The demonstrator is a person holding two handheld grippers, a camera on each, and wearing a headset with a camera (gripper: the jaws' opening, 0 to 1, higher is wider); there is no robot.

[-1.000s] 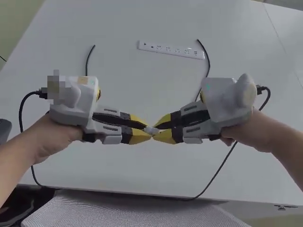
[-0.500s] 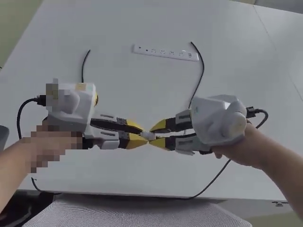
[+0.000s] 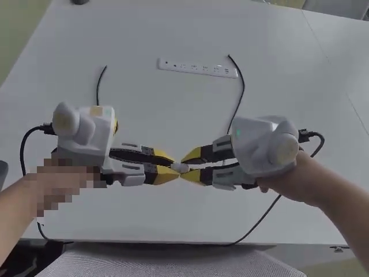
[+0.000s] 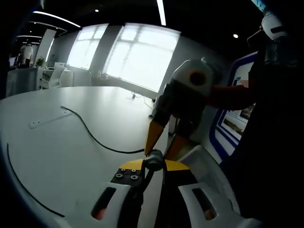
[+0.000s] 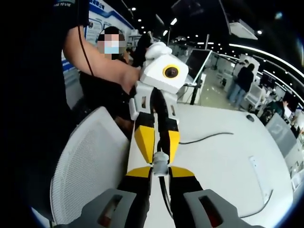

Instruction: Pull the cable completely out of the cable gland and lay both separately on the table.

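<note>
Your left gripper (image 3: 172, 169) and right gripper (image 3: 190, 167) meet tip to tip, raised above the desk (image 3: 173, 104). The cable gland (image 3: 181, 167) sits directly between the two sets of fingers. The left fingers are clamped on one end and the right fingers on the other. In the right gripper view, the black cable (image 5: 165, 192) runs from the cable gland back between the right fingers.

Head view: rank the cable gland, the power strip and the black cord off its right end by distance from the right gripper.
1. cable gland, at the right gripper's fingertips.
2. black cord, on the table behind it.
3. power strip, farther back, mid-table.
</note>
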